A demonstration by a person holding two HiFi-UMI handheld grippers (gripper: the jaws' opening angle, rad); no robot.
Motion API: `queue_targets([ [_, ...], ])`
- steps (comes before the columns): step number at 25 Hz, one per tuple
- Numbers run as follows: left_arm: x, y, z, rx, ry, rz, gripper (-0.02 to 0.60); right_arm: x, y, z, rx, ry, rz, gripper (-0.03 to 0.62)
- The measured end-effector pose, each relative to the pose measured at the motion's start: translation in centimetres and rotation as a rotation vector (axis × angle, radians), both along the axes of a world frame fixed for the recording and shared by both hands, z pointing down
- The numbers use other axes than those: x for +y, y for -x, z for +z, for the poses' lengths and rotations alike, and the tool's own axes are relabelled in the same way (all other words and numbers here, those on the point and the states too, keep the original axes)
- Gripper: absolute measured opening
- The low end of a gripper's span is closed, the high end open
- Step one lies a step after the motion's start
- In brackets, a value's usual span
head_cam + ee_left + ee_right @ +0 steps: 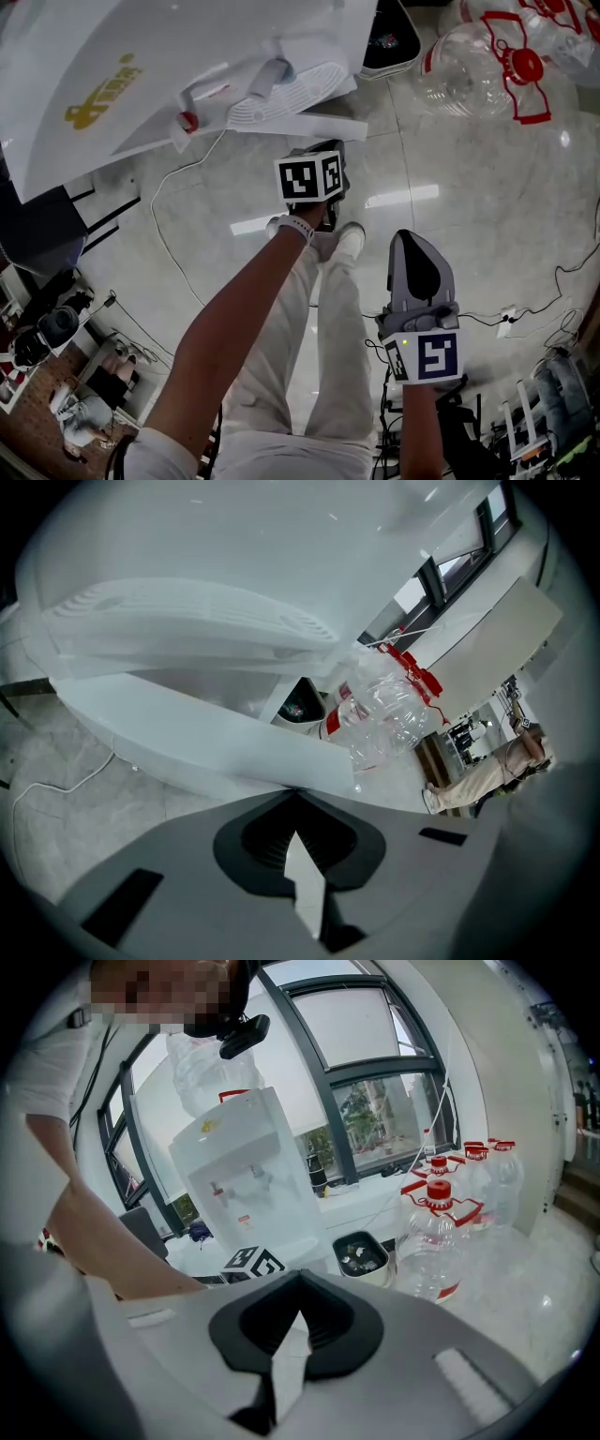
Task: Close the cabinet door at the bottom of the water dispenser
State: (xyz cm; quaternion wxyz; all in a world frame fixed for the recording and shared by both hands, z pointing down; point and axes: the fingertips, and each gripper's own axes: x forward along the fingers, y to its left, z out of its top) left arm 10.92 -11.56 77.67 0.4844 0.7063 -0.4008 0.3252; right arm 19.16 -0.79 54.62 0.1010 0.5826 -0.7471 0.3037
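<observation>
Found the dispenser point(141, 75) at far left, white, seen from above, with a cable point(157, 220) trailing over the floor below it. Made out the door point(206, 733) under the drip grille point(187, 616) as a white slab angled outward, so judged it open and not yet pushed home. Saw the left tongs point(298, 797) pressed together with nothing between, tip just beside the door's free edge; could not tell touching from just apart. Feared a glancing push there: with so narrow a tip on a smooth panel edge, could have slid off and shot under the grille or struck the dispenser's body. Feared a hard shove as well, likely to rock the dispenser or bounce the door back open. Noted a foot point(345, 244) planted near the cable, so reckoned that a step forward could snag it and tug the dispenser. Saw the right tongs point(298, 1283) likewise closed on nothing, held well back from the dispenser and doing no work. Spotted a bin point(389, 37) and clear bottles point(478, 66) further right, near enough to the door's side to be knocked over by a wide swing of either arm.
</observation>
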Motion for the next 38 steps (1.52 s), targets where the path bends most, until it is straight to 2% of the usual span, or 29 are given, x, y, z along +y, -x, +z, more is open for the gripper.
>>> queue_targets([
  [7,-0.9,-0.4,0.0,-0.021,-0.037,0.042,0.005,0.0,0.0,0.4,-0.007,0.002,0.0,0.009],
  [15,-3.0,-0.9,-0.1,-0.044,-0.081,0.049,0.005,-0.2,0.0,0.5,-0.011,-0.001,0.006,0.009],
  [25,-6.7,0.4,-0.2,-0.097,-0.216,0.021,0.005,-0.1,-0.4,1.1,-0.019,0.008,0.024,0.009],
  [32,-7.7,1.4,0.1,-0.121,-0.244,-0.001,0.005,0.0,-0.7,1.0,-0.016,0.008,0.031,0.009],
  [38,-8.6,1.8,-0.3,-0.141,-0.306,-0.002,0.005,0.4,-0.5,1.2,-0.017,0.016,0.023,0.009],
])
